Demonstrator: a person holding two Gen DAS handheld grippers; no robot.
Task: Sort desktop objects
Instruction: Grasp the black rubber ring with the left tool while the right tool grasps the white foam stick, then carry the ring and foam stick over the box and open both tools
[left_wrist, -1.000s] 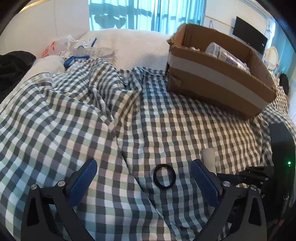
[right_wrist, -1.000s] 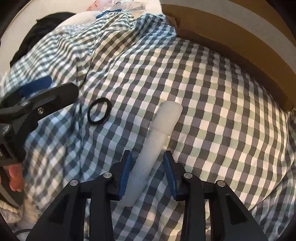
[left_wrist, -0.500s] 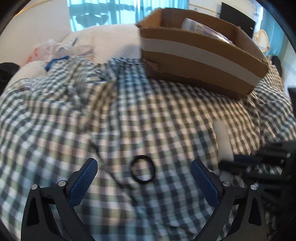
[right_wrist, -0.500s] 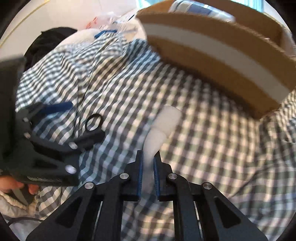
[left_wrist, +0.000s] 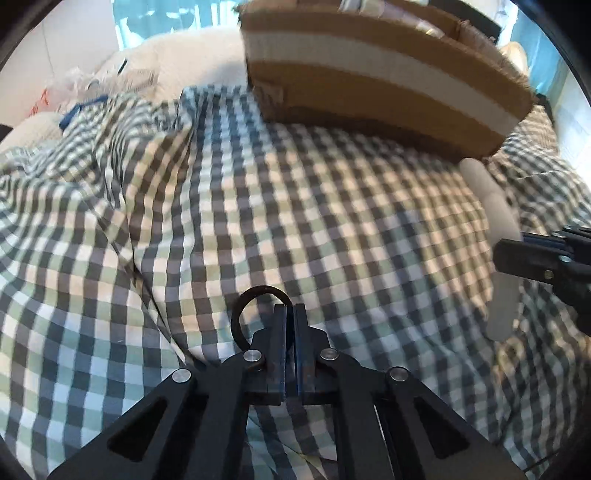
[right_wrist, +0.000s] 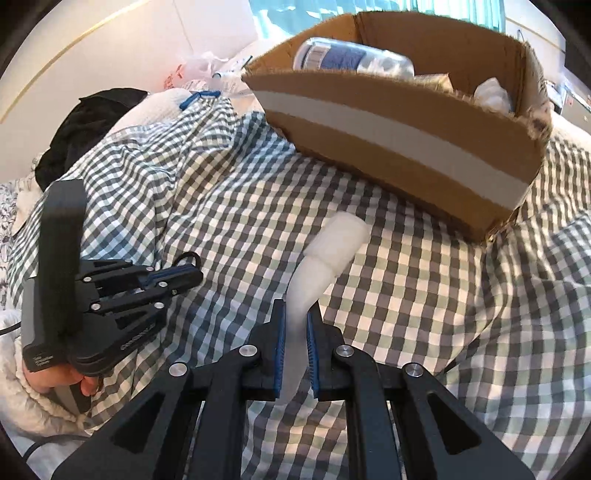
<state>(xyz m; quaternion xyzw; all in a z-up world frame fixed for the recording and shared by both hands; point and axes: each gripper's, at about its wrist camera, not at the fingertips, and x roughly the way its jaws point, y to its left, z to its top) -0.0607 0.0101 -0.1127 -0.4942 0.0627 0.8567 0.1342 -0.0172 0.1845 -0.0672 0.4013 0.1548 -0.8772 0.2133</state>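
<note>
Your left gripper (left_wrist: 290, 314) has its jaws pressed together on one side of the black ring (left_wrist: 245, 304), which lies on the checked bedcover (left_wrist: 332, 206) toward its near edge. The bite is thin: only a short arc of the band sits between the pads, the rest loops out to the left. If you lift fast or twist, the ring could slide out, or you may drag a fold of the fabric up with it.

Your right gripper (right_wrist: 295, 332) is closed on the lower part of the white tube (right_wrist: 325, 258), which is clear of the bedcover and points at the cardboard box (right_wrist: 406, 147) at the far side. Most of its length sticks out past the pads, so it could pivot in the grip, or its tip could strike the box's near wall if you come in too low. The box already holds a bottle (right_wrist: 351, 59) and other items, so drop it into a free spot.
</note>
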